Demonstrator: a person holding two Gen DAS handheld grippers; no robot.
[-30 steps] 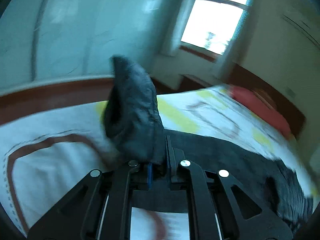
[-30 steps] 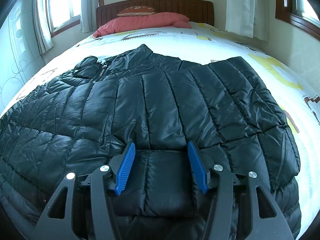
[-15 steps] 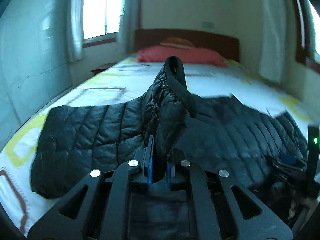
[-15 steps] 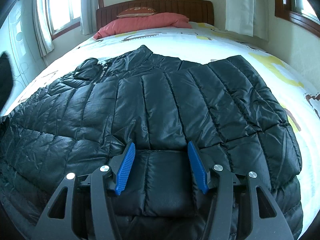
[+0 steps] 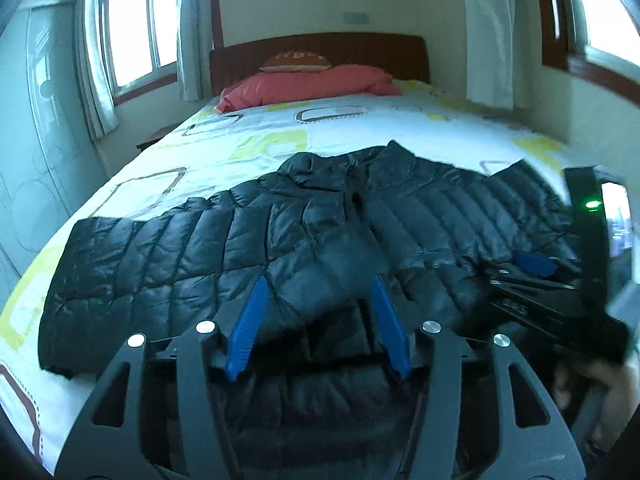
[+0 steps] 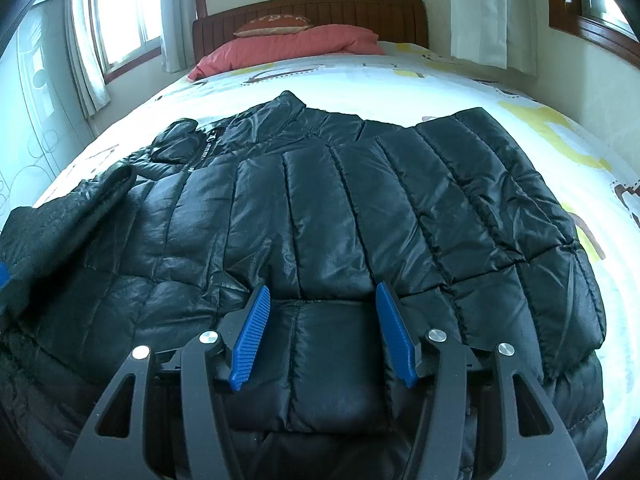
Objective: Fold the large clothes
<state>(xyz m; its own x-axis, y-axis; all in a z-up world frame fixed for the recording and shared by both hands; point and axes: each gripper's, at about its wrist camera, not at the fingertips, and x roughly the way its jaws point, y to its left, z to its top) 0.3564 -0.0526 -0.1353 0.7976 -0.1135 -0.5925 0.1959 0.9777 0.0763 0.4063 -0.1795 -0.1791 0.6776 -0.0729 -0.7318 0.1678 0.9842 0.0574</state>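
A black quilted puffer jacket [image 5: 320, 232] lies spread on the bed, collar toward the headboard; it also fills the right wrist view [image 6: 340, 216]. Its left sleeve [image 5: 132, 256] lies flat across the bed, and a fold of it [image 6: 60, 216] shows at the left of the right wrist view. My left gripper [image 5: 318, 284] is open and empty just above the jacket's lower front. My right gripper [image 6: 322, 292] is open and empty over the jacket's hem; it also shows at the right of the left wrist view [image 5: 536, 264].
The bed [image 5: 332, 128] has a white sheet with yellow and brown squares. A red pillow [image 5: 312, 84] and a brown cushion [image 5: 296, 60] lie by the wooden headboard [image 6: 312, 12]. Windows with curtains [image 5: 92, 72] stand left and right.
My left gripper swung round from the bed's left side with the sleeve held up, then opened and let the sleeve drop onto the jacket. The right gripper has stayed still and open.
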